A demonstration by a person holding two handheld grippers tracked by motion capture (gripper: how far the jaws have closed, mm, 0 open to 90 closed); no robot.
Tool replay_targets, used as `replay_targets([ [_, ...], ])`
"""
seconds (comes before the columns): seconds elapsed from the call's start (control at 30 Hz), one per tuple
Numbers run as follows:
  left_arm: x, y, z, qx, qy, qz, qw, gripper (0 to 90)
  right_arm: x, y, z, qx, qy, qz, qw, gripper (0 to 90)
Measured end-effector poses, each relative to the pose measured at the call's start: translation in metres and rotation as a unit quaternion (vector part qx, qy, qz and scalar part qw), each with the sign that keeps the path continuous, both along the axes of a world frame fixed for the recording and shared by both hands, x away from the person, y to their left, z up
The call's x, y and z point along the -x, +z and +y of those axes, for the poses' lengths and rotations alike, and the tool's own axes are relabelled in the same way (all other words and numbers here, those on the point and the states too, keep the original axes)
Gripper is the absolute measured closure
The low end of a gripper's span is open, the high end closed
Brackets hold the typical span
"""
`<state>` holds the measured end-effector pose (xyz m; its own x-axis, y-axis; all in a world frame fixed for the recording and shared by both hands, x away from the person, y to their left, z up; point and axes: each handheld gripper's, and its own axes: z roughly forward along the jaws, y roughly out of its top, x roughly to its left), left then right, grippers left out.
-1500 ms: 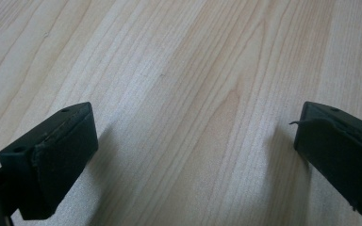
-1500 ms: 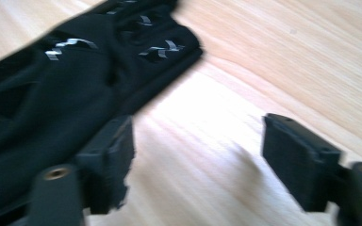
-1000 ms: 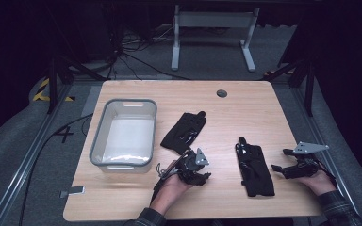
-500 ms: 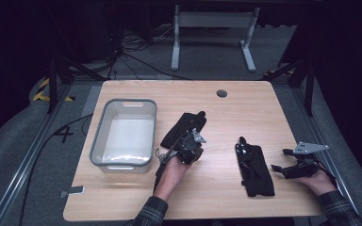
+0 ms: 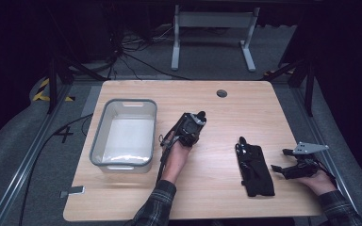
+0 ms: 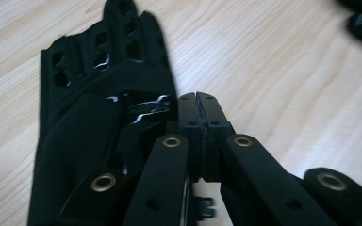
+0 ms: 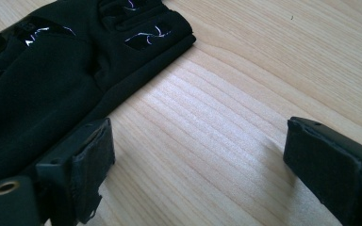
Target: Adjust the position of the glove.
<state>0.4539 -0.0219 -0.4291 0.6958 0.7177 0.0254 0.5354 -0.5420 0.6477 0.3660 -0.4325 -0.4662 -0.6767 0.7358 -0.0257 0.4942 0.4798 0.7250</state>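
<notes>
Forward went the left tool (image 5: 188, 134), jaws just clenched together with nothing between them, beside the left glove (image 6: 99, 117) on the surface; likely regrasp needed (right tool (image 5: 296, 168) released by the other glove (image 5: 254, 169)).

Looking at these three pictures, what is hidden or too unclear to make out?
- High view: the left glove is mostly covered by the left gripper.
- Left gripper view: whether the shut jaws pinch any glove fabric; the glove's cuff is cut off at the bottom edge.
- Right gripper view: the right glove runs off the left edge.
</notes>
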Motion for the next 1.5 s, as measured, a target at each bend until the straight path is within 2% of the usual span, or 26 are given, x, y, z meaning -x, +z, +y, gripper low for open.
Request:
replay_targets([
  [0.1,-0.006,-0.005,0.001,-0.006,0.012,0.005,0.9999,89.7,0.0,0.0,0.0,0.0,0.0,0.0,1.0,9.7],
  [0.17,-0.009,-0.01,0.0,-0.021,0.016,0.01,0.9996,89.7,0.0,0.0,0.0,0.0,0.0,0.0,1.0,9.7],
  [0.3,-0.011,-0.017,-0.003,-0.032,0.017,0.02,0.9991,89.7,0.0,0.0,0.0,0.0,0.001,0.0,1.0,9.7],
  [0.47,-0.009,-0.017,-0.006,-0.027,0.006,0.025,0.9993,89.7,0.0,0.0,0.0,0.0,0.002,0.0,1.0,9.7],
  [0.7,0.002,-0.017,-0.024,-0.01,-0.037,0.036,0.9986,89.7,0.0,0.0,0.0,0.0,0.002,0.0,1.0,9.7],
  [0.73,0.002,-0.017,-0.024,-0.01,-0.037,0.036,0.9986,89.7,0.0,0.0,0.0,0.0,0.002,0.0,1.0,9.7],
  [0.77,0.006,-0.017,-0.031,-0.004,-0.051,0.04,0.9979,89.7,0.0,0.0,0.0,0.0,0.002,0.0,1.0,9.7],
  [0.93,0.015,-0.018,-0.045,0.011,-0.079,0.053,0.9954,89.7,0.0,0.0,0.0,0.0,0.002,0.0,1.0,9.7],
  [1.2,0.023,-0.018,-0.059,0.03,-0.109,0.064,0.9916,89.7,0.0,0.0,0.0,0.0,0.003,0.0,1.0,9.7],
  [1.33,0.023,-0.01,-0.055,0.038,-0.108,0.057,0.9918,89.7,0.0,0.0,0.0,0.0,0.003,0.0,1.0,9.7],
  [1.5,0.015,-0.001,-0.039,0.047,-0.084,0.042,0.9944,89.7,0.0,0.0,0.0,0.0,0.004,0.0,1.0,9.7],
])
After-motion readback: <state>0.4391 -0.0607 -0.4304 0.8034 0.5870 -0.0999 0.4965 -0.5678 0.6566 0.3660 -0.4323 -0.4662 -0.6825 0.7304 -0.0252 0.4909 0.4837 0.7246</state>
